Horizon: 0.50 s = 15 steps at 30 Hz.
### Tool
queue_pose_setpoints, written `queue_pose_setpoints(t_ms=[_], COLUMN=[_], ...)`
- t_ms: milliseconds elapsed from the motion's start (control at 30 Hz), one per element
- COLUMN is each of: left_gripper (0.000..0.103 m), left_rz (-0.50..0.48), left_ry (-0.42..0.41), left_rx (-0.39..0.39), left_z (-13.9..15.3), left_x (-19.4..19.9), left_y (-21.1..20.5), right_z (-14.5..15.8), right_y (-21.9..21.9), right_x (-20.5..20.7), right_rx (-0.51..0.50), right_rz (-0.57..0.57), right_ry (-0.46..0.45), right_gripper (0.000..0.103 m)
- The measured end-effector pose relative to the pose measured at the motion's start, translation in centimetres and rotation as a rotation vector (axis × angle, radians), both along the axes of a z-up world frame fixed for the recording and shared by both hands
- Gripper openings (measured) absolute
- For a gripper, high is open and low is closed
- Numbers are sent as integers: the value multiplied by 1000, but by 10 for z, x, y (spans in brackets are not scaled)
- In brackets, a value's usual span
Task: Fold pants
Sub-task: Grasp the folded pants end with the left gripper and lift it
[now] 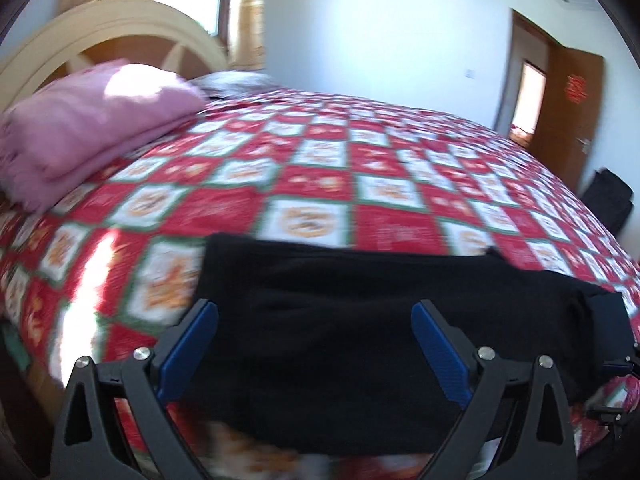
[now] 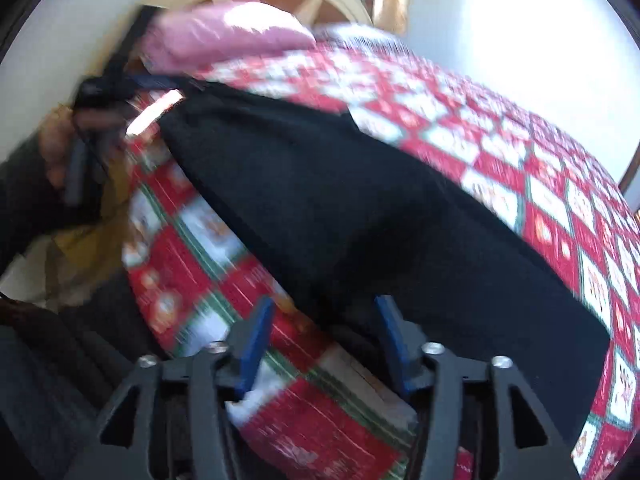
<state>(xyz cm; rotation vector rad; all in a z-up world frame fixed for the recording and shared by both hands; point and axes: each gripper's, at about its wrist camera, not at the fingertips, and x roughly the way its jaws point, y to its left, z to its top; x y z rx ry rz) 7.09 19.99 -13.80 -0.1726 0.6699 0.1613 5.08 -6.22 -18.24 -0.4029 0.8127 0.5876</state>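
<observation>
Currently both grippers are released: left gripper [image 1: 316,316] and right gripper [image 2: 324,320] hover over the black pants [image 1: 360,320] lying along the bed's [image 1: 320,152] near edge. I should pinch one fabric layer squarely, avoiding the bedspread.

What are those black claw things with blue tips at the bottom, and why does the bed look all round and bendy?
Those are tongs that a person holds, one in each hand, each carrying a small camera. The wide lens bends the picture. One picture looks out from the left tongs, the other from the right tongs. Both are open and hold nothing. Black pants lie on a red checked bedspread. A pink folded blanket sits near the headboard. In the right view you can glimpse the person's other hand.
</observation>
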Motion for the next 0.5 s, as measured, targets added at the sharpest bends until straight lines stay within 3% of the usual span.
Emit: queue_pose_setpoints(t_ms=[100,233,267,300,367,433,500], left_gripper=[100,96,88,74,64,64,65], left_rz=[87,123,105,74,38,18,28], left_ry=[10,16,18,29,35,28,38], left_rx=[-62,-172,-201,-224,-187,-129,-141], left_z=[-11,-28,-32,-37,-39,-37,-40], left_x=[-12,-12,-10,-7,-5,-3,1], left_y=[41,70,70,67,55,42,44], right_z=[-5,5,6,7,6,7,7], right_y=[-7,-7,-7,-7,-10,-14,-18], right_x=[8,4,2,0,-2,-1,0], right_rx=[30,74,71,65,66,85,104], right_rz=[-27,-24,-21,-26,-41,-64,-84], right_ry=[-15,-20,-36,-58,-72,-71,-64], right_gripper=[58,58,58,58,58,58,58])
